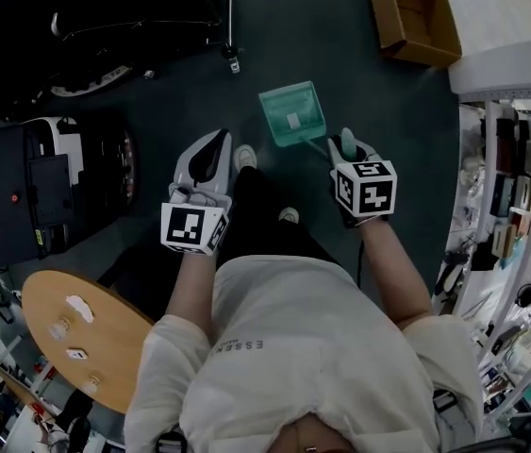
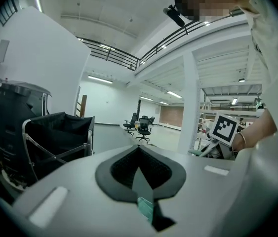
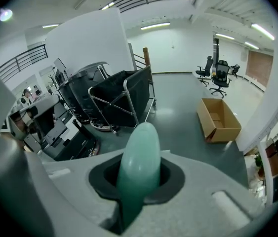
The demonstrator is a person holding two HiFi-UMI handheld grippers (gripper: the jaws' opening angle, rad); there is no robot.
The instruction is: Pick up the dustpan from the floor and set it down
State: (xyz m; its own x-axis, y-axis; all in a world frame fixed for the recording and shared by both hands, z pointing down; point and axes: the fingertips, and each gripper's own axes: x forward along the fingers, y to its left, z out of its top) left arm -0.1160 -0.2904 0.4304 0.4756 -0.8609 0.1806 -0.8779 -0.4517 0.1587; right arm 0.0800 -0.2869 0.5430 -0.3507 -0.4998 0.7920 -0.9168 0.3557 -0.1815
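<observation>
Dark grey-green floor [image 1: 340,26] fills the head view, with the person standing over it, both forearms reaching forward. The right gripper [image 1: 345,151] tilts steeply down, its jaws clamped on the pale green handle [image 3: 138,157] of the dustpan [image 1: 291,113], whose pan lies out in front of the person's shoes; from above I cannot tell whether the pan touches the floor. The left gripper [image 1: 216,145] points nearly level, its jaws pressed together on nothing; a small green patch below them in the left gripper view is too unclear to name. An open cardboard box [image 1: 411,12] sits beyond, showing only bare cardboard inside. A black fabric cart [image 3: 121,100] stands by the wall, its contents too dark to read. Shelves [image 1: 520,215] at the right are cut off by the frame edge.
</observation>
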